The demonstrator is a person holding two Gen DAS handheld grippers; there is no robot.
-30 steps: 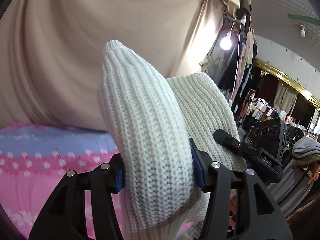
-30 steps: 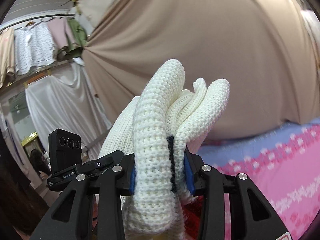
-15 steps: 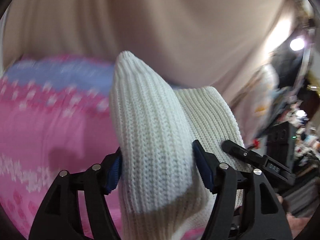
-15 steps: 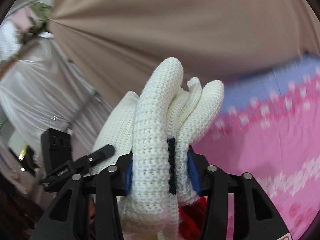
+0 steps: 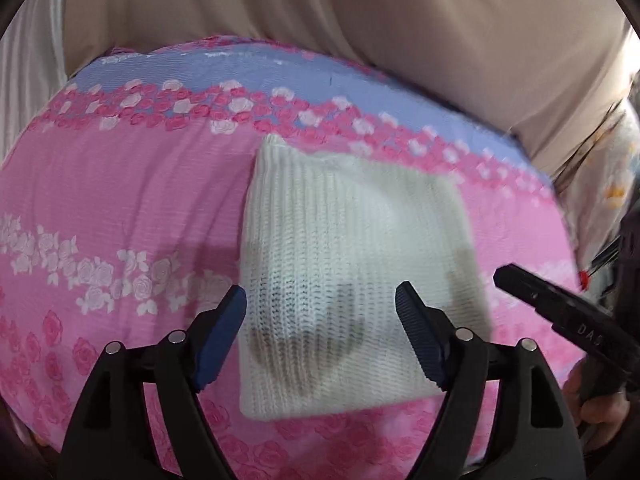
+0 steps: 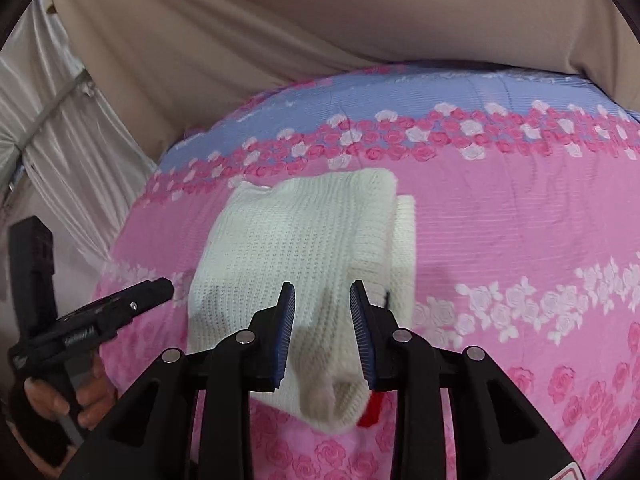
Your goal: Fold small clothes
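A folded white knit garment (image 5: 352,264) lies flat on the pink flowered bedsheet (image 5: 120,208). My left gripper (image 5: 322,332) is open and empty, its jaws spread wide just above the garment's near edge. In the right wrist view the same garment (image 6: 288,248) lies folded, with a red bit (image 6: 370,412) peeking from under its near corner. My right gripper (image 6: 322,332) is open, its jaws apart over the garment's near right corner, holding nothing. Each view shows the other gripper off to the side.
A beige curtain (image 5: 320,20) hangs behind the bed. The sheet has a blue band (image 6: 380,96) along its far edge. White drapery (image 6: 60,128) hangs at the left in the right wrist view. Patterned fabric (image 5: 604,168) lies off the bed's right side.
Both grippers held the knit garment up in the air before. They have lowered it onto the sheet, opened and let it go.
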